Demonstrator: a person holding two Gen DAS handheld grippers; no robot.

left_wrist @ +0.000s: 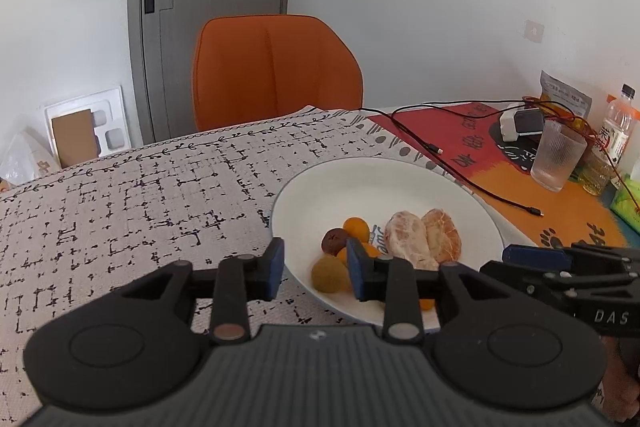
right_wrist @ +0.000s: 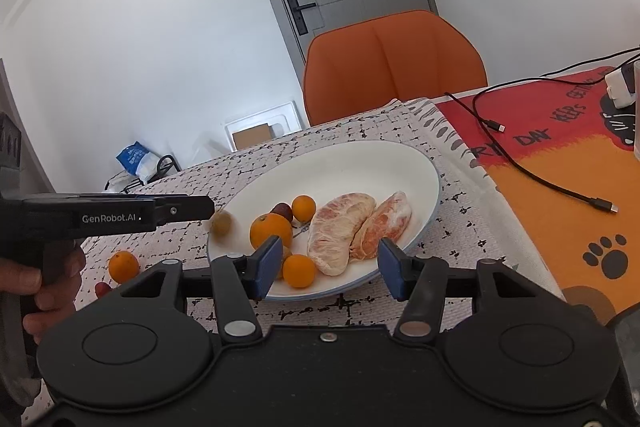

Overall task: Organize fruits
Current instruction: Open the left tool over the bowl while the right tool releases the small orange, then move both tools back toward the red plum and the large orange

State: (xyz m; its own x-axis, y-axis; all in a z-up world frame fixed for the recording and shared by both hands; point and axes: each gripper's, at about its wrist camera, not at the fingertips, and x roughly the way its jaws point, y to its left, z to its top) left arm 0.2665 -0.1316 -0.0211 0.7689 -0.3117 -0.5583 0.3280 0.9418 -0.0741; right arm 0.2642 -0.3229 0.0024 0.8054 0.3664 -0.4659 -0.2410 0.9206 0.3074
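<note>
On the white plate (right_wrist: pixel 344 163) lie 2 pomelo segments (right_wrist: pixel 340 231) and small oranges; both grippers hover empty with jaws apart. 1 orange (right_wrist: pixel 124 266) sits outside on the cloth and could roll off if nudged.

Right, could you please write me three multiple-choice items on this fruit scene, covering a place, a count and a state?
1. The stray orange lies: A. on the plate; B. on the patterned cloth beside the plate; C. between gripper pads.
2. Peeled segments on the plate: A. one; B. two; C. four.
3. The right gripper is: A. open, empty; B. shut on a segment; C. shut on the orange.
Answers: B, it sits on cloth left of the rim; B, two lie side by side; A, its pads stand apart with nothing pressed.
</note>
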